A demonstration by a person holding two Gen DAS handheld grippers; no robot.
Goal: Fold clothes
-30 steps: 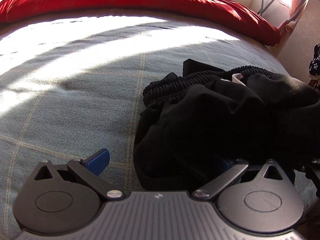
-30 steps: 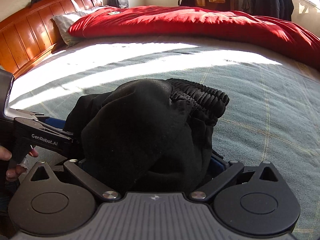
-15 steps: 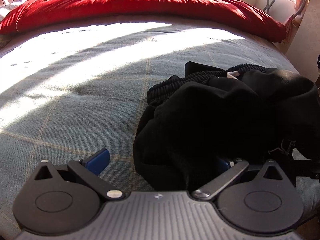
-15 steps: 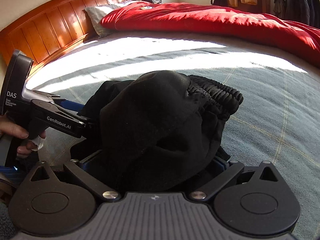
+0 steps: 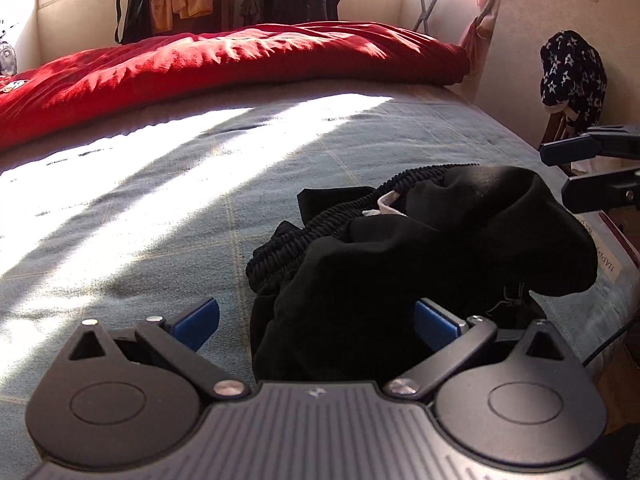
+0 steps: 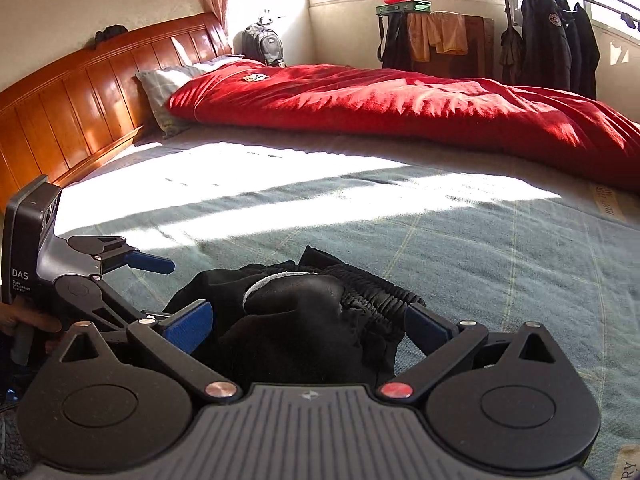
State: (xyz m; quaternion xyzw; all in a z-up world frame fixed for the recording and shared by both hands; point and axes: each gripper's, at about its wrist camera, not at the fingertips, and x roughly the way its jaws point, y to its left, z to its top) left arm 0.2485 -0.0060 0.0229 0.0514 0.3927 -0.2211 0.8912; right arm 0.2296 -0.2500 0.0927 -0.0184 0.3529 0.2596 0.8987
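A crumpled black garment (image 5: 400, 256) with a ribbed elastic waistband (image 5: 280, 246) lies heaped on the grey-blue bedspread (image 5: 140, 220) near the bed's edge. My left gripper (image 5: 316, 320) is open, its blue pads wide apart; the cloth lies between them, against the right pad. My right gripper (image 6: 308, 324) is open too, with the heap (image 6: 296, 320) between its pads. In the left wrist view the right gripper (image 5: 576, 172) juts in from the right edge above the cloth. In the right wrist view one of the left gripper's blue fingertips (image 6: 150, 262) shows at the left, held by a hand (image 6: 28, 324).
A red duvet (image 6: 400, 108) runs along the far side of the bed, with a pillow (image 6: 160, 88) and a wooden headboard (image 6: 60, 120) at the left. Hanging coats (image 6: 552, 36) and a cabinet stand by the window. A star-patterned cloth (image 5: 572, 68) hangs past the bed's right edge.
Both cameras have pulled back and tilted up, so more of the room shows. The black garment, earlier bulging high over the right gripper's fingers, now sits lower on the bed between open pads.
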